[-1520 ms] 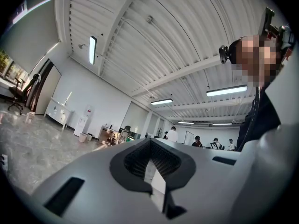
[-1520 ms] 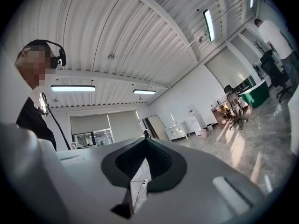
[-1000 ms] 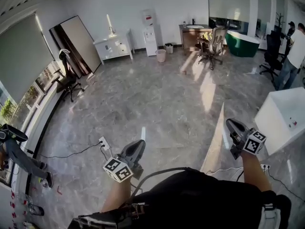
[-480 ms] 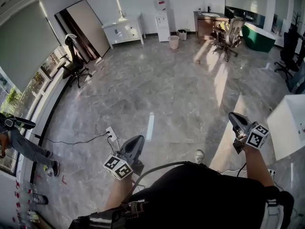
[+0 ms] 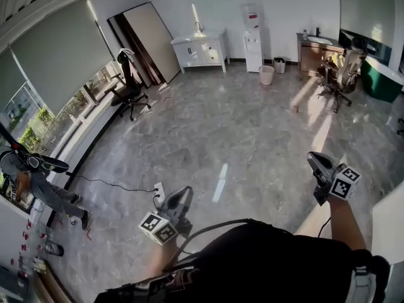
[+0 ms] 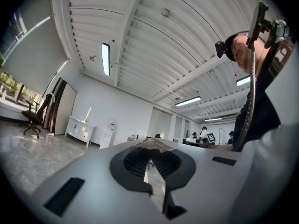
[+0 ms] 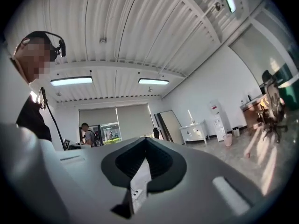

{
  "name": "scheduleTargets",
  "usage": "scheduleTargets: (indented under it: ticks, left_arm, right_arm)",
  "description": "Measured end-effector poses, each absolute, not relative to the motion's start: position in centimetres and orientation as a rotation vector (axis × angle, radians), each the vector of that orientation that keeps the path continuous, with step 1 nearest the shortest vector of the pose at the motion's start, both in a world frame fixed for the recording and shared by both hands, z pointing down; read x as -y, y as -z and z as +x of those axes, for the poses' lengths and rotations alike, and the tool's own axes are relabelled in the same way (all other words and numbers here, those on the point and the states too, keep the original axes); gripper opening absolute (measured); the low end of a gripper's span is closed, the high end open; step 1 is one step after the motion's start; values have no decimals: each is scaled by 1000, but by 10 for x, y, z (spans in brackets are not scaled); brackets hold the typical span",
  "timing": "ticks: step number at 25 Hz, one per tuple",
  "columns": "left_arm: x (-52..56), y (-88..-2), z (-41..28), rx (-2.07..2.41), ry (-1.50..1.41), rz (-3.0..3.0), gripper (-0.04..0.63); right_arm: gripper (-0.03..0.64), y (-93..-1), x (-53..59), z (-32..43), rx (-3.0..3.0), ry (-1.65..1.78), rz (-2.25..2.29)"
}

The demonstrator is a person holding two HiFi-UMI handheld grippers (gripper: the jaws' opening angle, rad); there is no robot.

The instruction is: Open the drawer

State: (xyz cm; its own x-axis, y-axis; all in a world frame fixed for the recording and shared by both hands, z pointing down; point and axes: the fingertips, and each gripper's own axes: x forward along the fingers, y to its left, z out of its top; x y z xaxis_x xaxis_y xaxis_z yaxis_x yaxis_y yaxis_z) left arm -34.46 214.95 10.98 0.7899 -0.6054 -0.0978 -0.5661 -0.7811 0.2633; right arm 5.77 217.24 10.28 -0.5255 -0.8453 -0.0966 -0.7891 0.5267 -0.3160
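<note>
Grey marble floor (image 5: 214, 125) meets a white wall (image 5: 284, 5) with a water dispenser (image 5: 253, 35); roller blinds (image 5: 60, 59) shade left windows (image 5: 38, 115) near a black office chair (image 5: 130, 90).

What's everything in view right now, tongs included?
drawer cabinet: one, white, far wall
water dispenser: one, white, right of cabinet
bin: one, pink, beside dispenser
desk: one, brown, far right wall
office chair: one, black, by left windows
swivel chair: one, grey, by the desk
power strip: one, white, floor near left tongs
bystander: one, grey trousers, left edge
left tongs: one, grey, shut, empty
right tongs: one, grey, shut, empty
</note>
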Motion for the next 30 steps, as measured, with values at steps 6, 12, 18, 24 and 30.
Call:
scheduleTargets:
  ticks: [6,12,18,24,30]
  left_arm:
    - [-2098,-139,-286,923,339,2697,0]
    - [-2032,-144,-266,905,287,2676,0]
    - [-1953,-139,-249,778,296,2721,0]
    - [-1861,-126,-276,654,294,2770,0]
    - [-1756,-102,-339,659,289,2788,0]
  right_arm:
    - [2,-138,-2100,103,-2633,290,-1349]
    - [2,-160,-2050,118,-2645,364,-1373]
    - [2,-149,-1997,125,-2618,335,-1479]
    - [2,-130,-1932,102,-2509,300,-1594]
    - [2,-114,-1840,53,-2462,304,-1619]
